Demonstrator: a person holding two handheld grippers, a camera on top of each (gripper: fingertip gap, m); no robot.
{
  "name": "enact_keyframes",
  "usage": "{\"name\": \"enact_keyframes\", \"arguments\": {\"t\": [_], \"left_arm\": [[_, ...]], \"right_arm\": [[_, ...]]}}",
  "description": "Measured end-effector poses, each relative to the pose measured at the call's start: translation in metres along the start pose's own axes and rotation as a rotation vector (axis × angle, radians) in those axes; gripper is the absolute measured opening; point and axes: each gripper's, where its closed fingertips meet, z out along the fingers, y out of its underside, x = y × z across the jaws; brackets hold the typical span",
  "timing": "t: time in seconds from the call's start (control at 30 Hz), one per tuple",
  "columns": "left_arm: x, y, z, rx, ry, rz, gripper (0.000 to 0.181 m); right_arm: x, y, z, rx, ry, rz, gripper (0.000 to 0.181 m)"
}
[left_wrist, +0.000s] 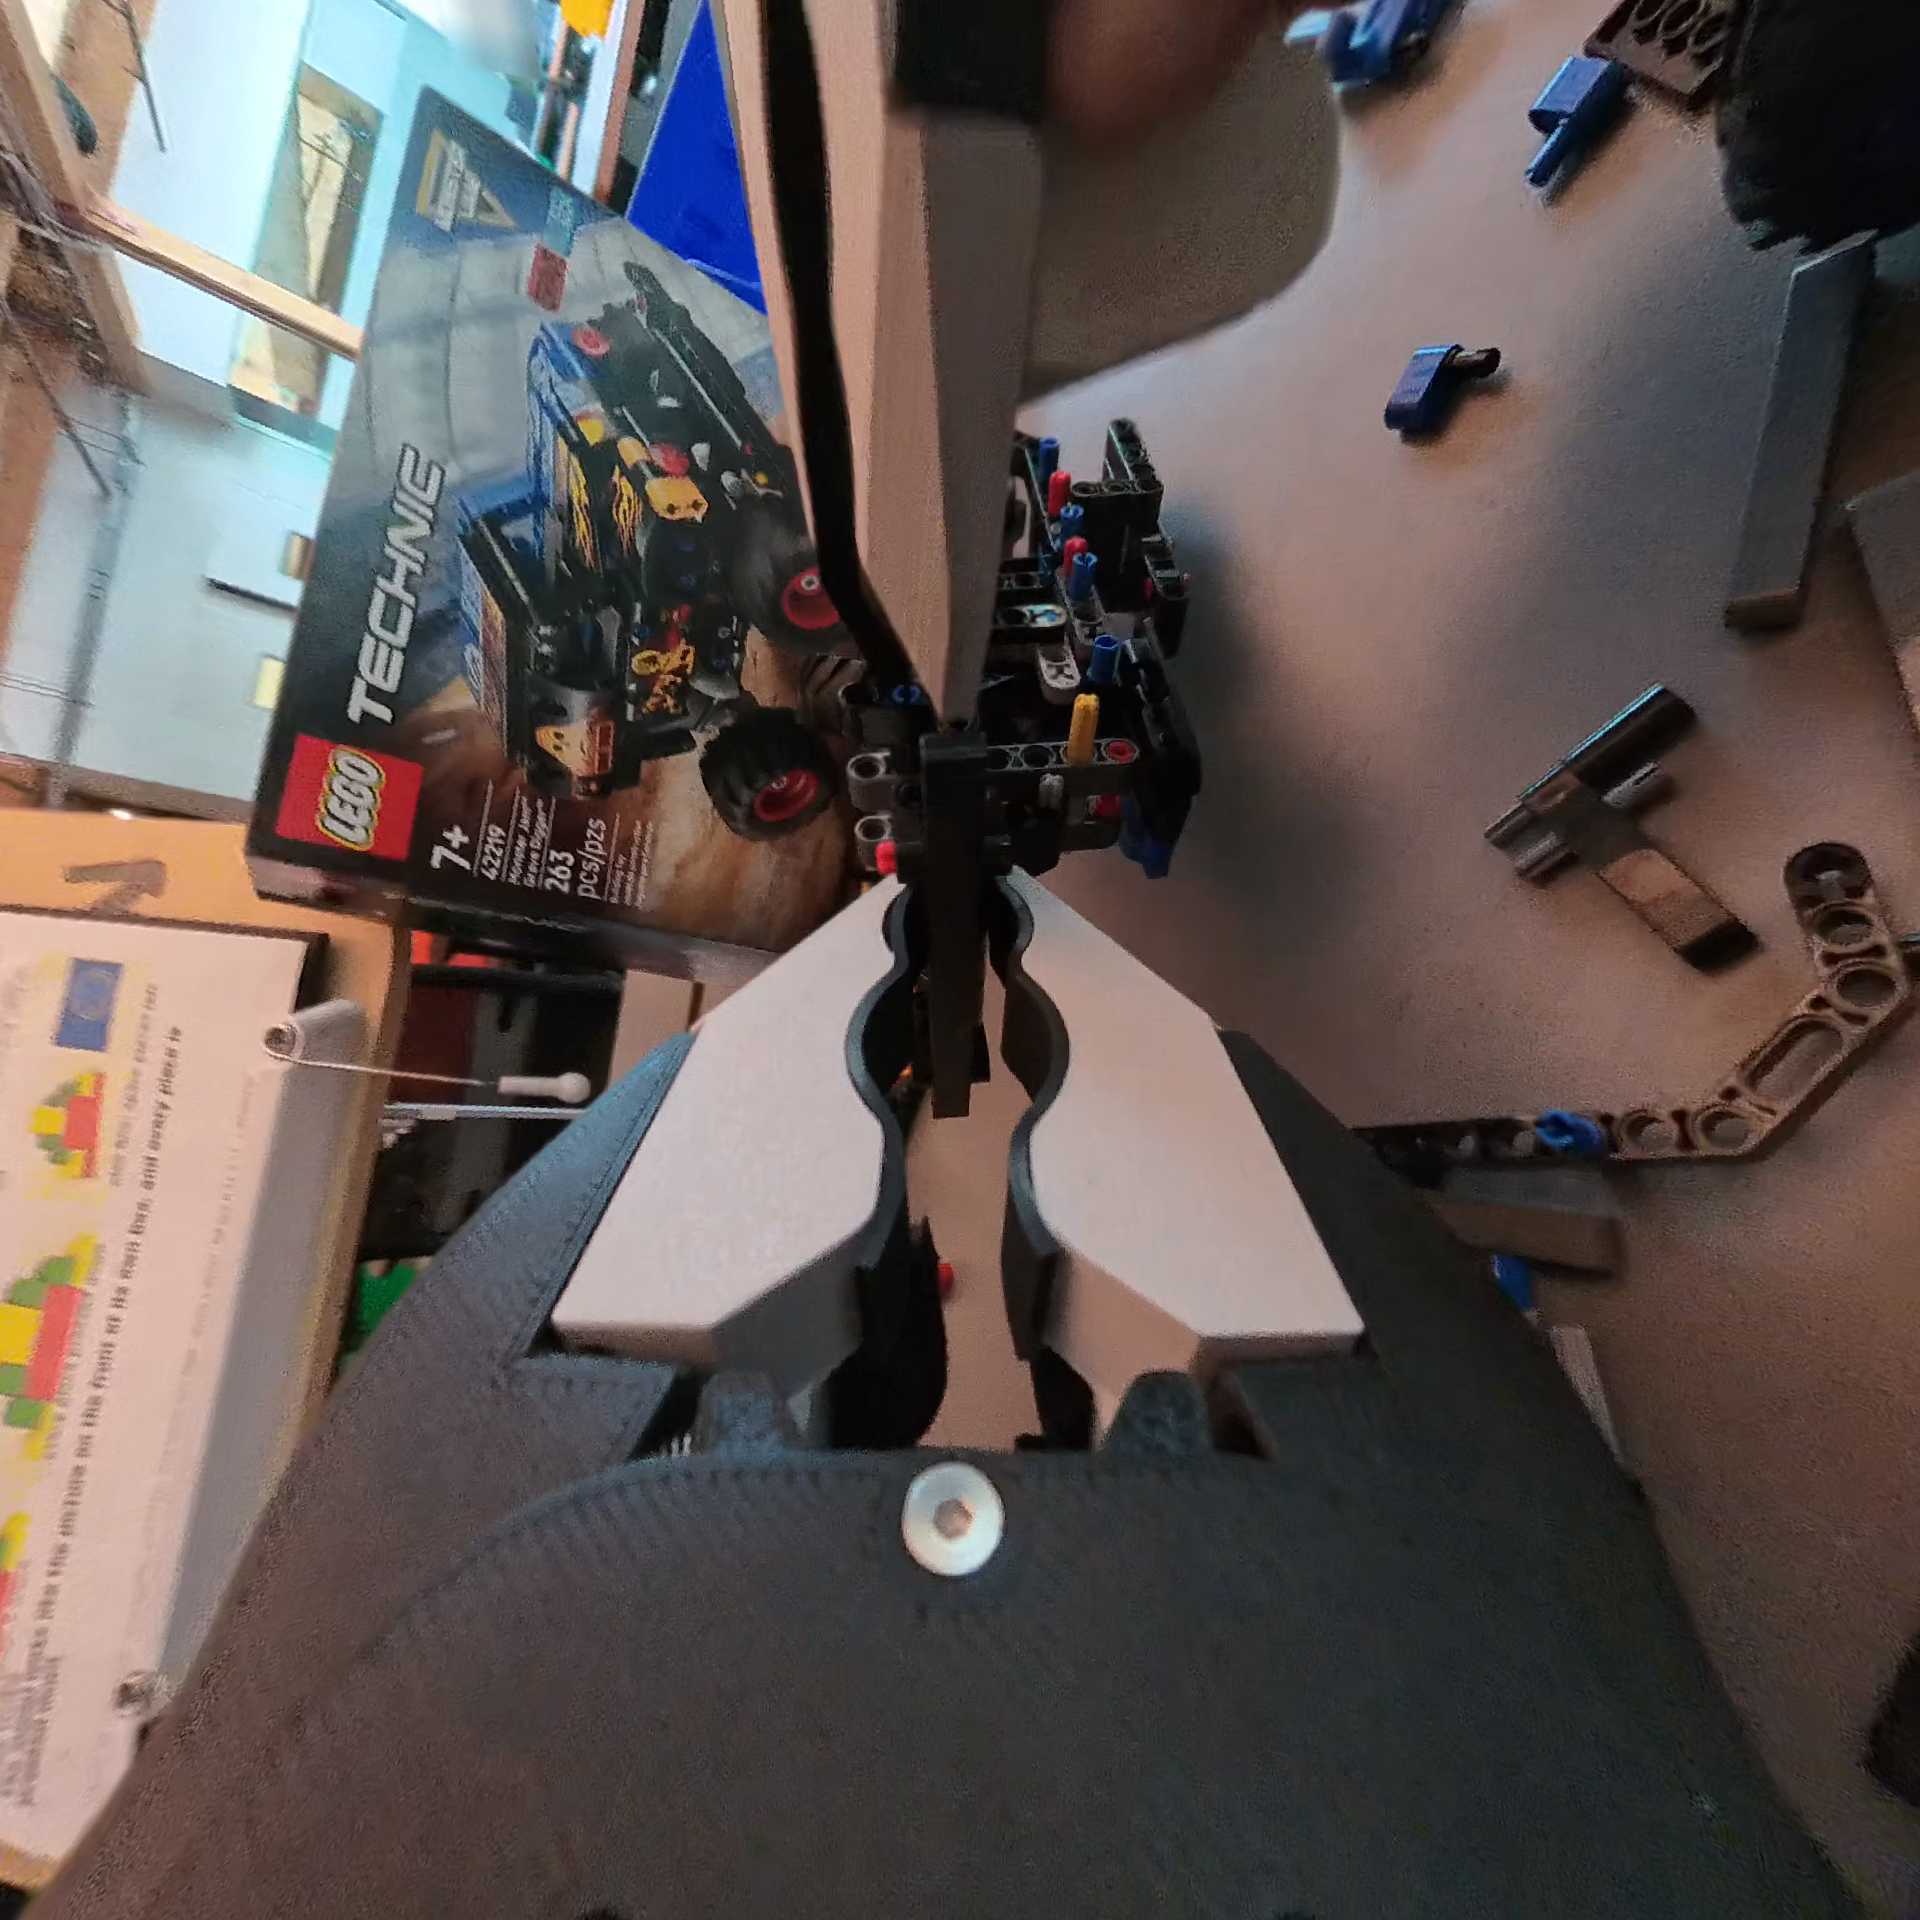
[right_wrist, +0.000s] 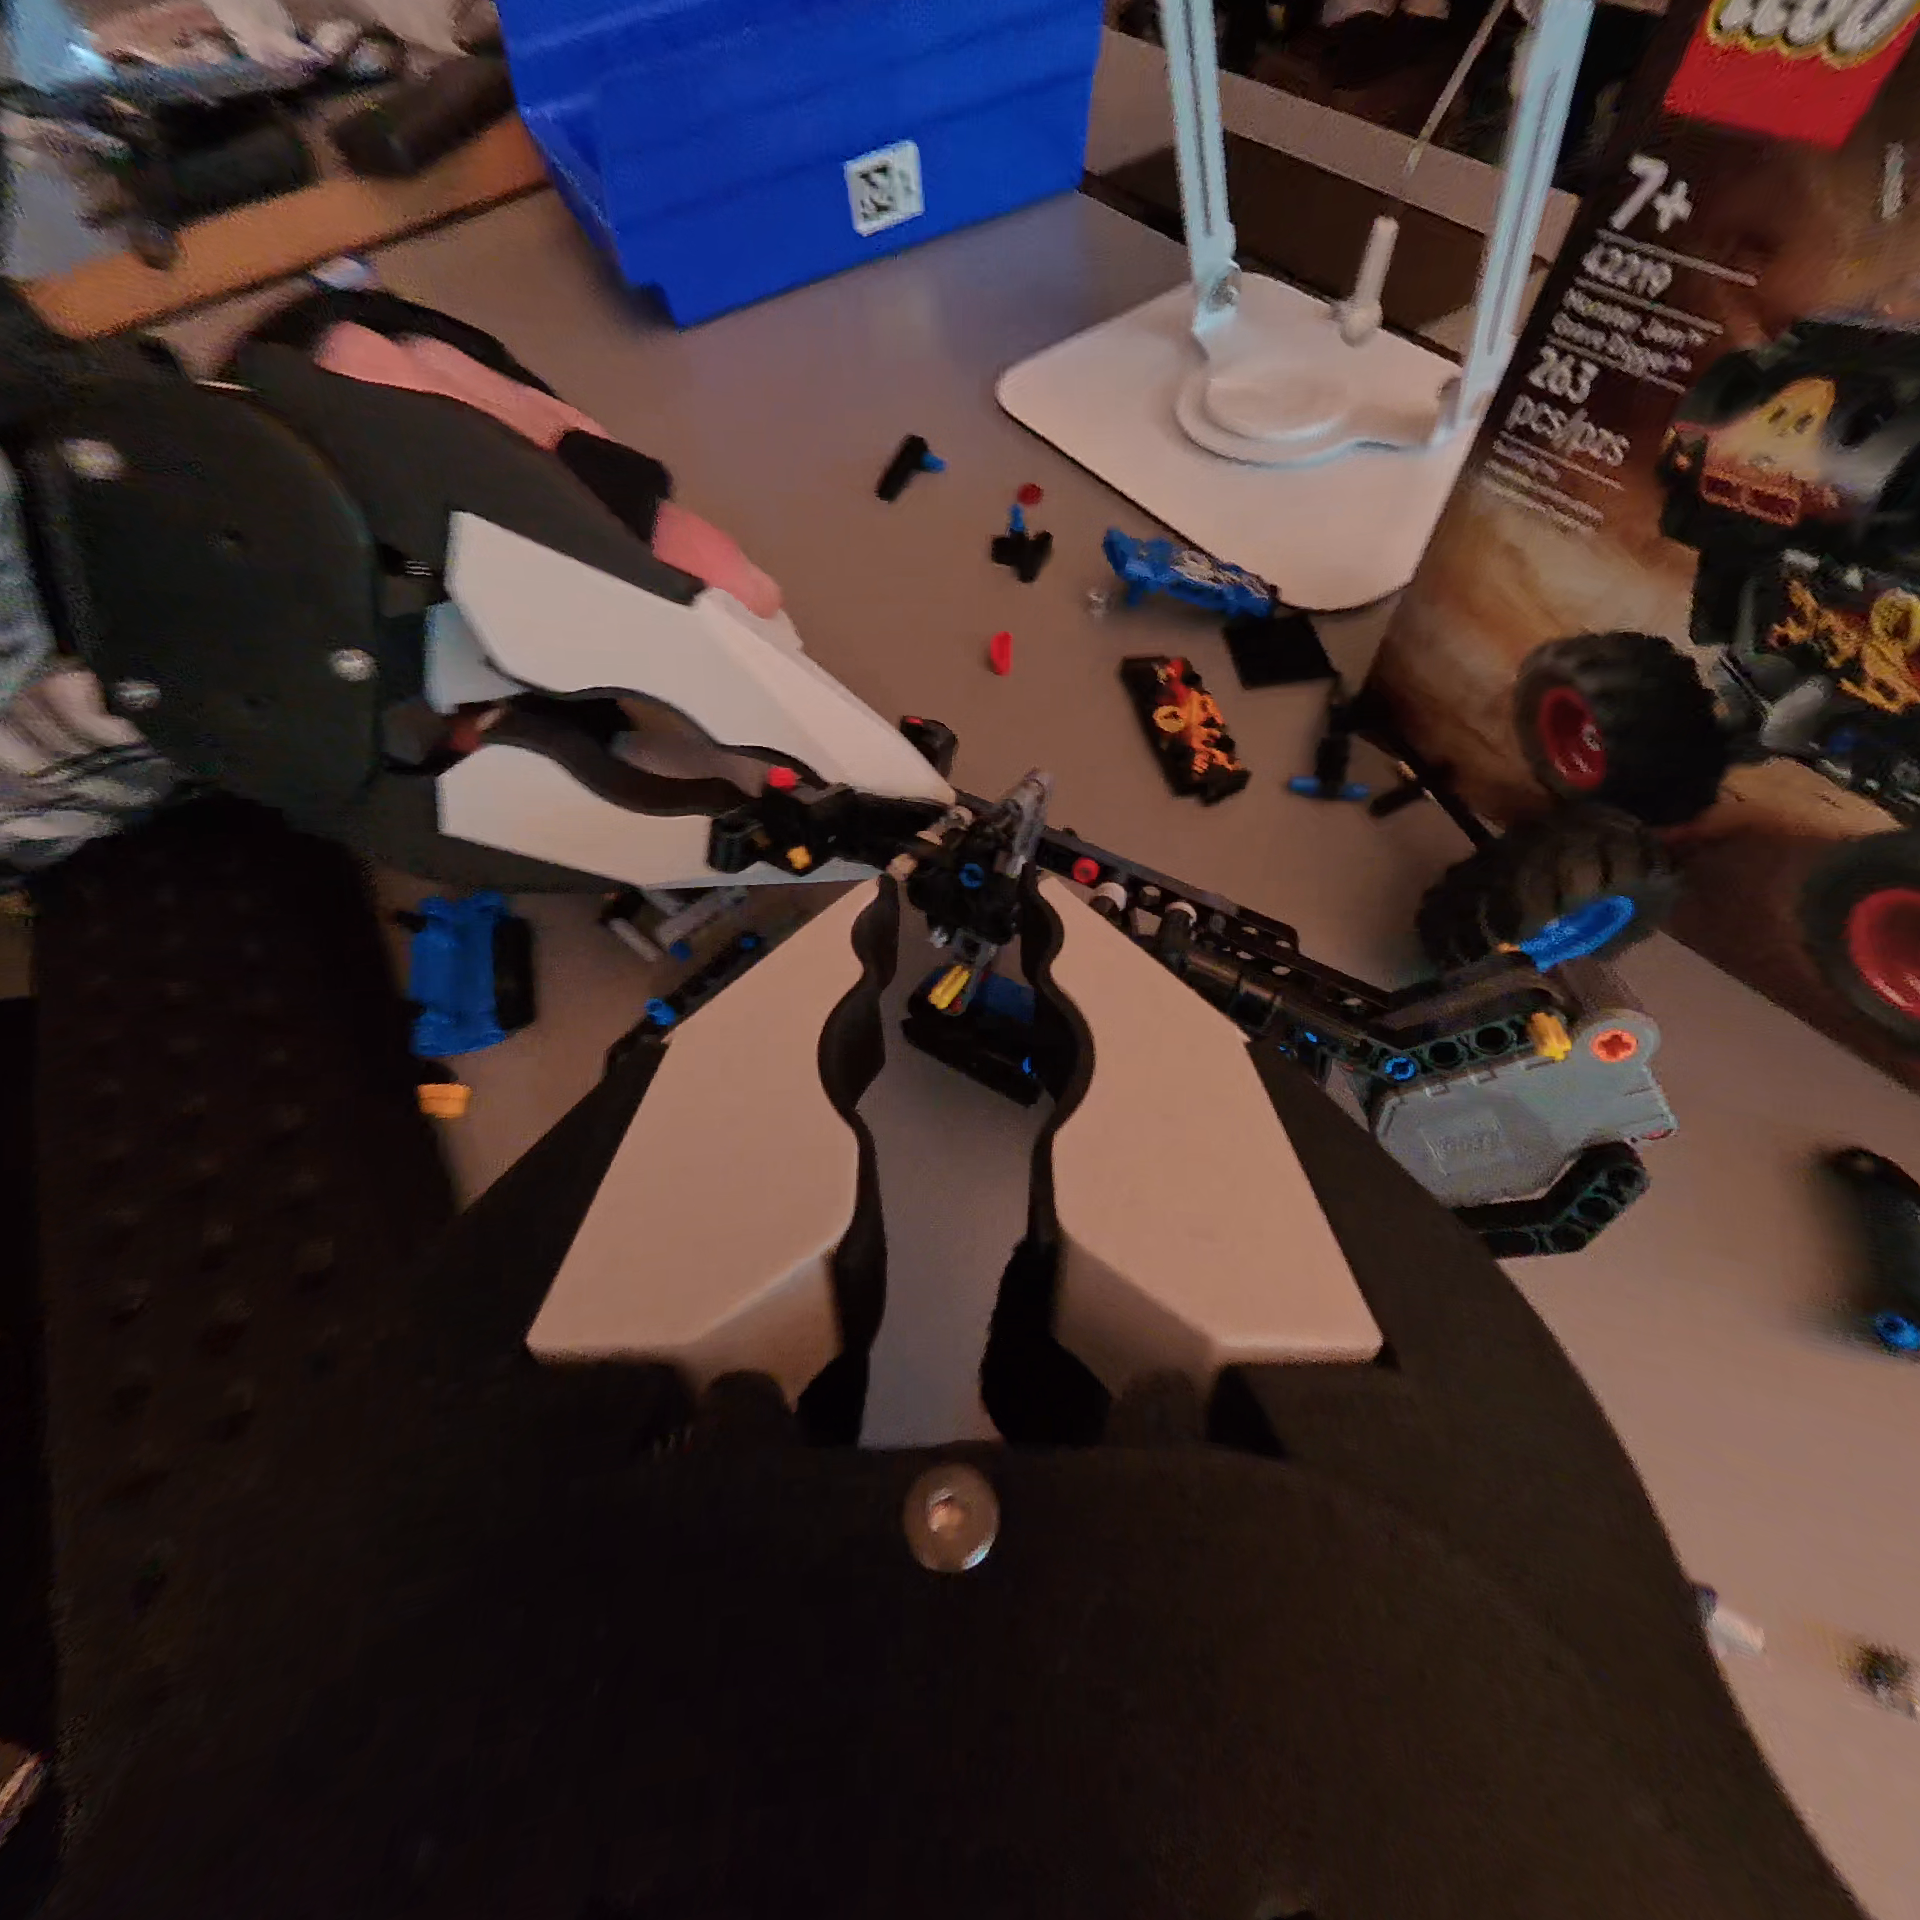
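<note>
Left wrist view: left gripper (left_wrist: 951, 914) and right gripper (right_wrist: 961, 899) fingers both clamp the black chassis (left_wrist: 1081, 665)

Black frame (right_wrist: 1195, 925) of the toy truck, dotted with blue, red and yellow pins, ends in a grey block (right_wrist: 1517, 1101) with an orange hub. Behind the frame lies a black panel (right_wrist: 1184, 727) with orange flames; beside that panel, a blue piece (right_wrist: 1184, 571). Farther behind the frame, a white stand (right_wrist: 1247, 447) and a bright blue bin (right_wrist: 810, 135). Right of the frame, the box (right_wrist: 1704, 520) shows a black truck with red wheels. White gripper fingers (right_wrist: 686, 1174) wear black wavy pads.
</note>
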Motion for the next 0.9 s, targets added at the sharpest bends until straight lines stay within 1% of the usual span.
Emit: {"name": "enact_keyframes", "arguments": {"t": [0.07,0.1,0.13,0.23,0.33,0.4,0.47,0.5,0.53,0.57,0.63,0.7,0.8,0.9], "left_arm": [[0.004,-0.001,0.003,-0.028,-0.015,0.05,0.008],[0.008,-0.002,0.004,-0.026,-0.01,0.069,0.007],[0.01,-0.005,0.005,-0.014,-0.013,0.088,0.007],[0.016,-0.008,0.007,-0.02,-0.012,0.137,0.007],[0.023,-0.011,0.011,-0.013,-0.016,0.183,0.008],[0.022,-0.019,0.011,0.013,-0.032,0.181,0.008],[0.026,-0.019,0.013,0.009,-0.012,0.153,0.009],[0.029,-0.019,0.016,0.002,-0.001,0.139,0.015],[0.031,-0.014,0.02,-0.026,-0.002,0.156,0.015],[0.032,-0.011,0.023,-0.041,-0.007,0.174,0.013],[0.028,-0.012,0.025,-0.039,-0.039,0.174,0.013],[0.03,-0.011,0.026,-0.066,-0.026,0.157,0.012],[0.026,-0.008,0.027,-0.071,-0.045,0.147,0.01],[0.025,0.003,0.029,-0.116,-0.049,0.142,0.01]], "right_arm": [[0.003,0.007,0.003,-0.01,0.053,-0.002,0.017],[0.003,0.006,0.002,0.003,0.061,-0.003,0.009],[0.005,0.006,0.001,0.02,0.082,-0.007,0.006],[0.007,0.012,0.0,0.008,0.079,0.016,0.005],[0.01,0.017,0.004,-0.016,0.139,-0.022,0.006],[0.011,0.018,0.007,-0.008,0.144,-0.011,0.008],[0.014,0.021,0.009,-0.047,0.186,-0.07,0.005],[0.013,0.023,0.01,-0.071,0.195,-0.083,0.005],[0.011,0.025,0.014,-0.077,0.185,-0.076,0.005],[0.011,0.026,0.017,-0.074,0.178,-0.065,0.005],[0.013,0.024,0.015,-0.063,0.18,-0.055,0.004],[0.014,0.025,0.016,-0.056,0.171,-0.043,0.005],[0.016,0.024,0.014,-0.062,0.207,-0.073,0.006],[0.016,0.027,0.014,-0.062,0.212,-0.078,0.007]]}}
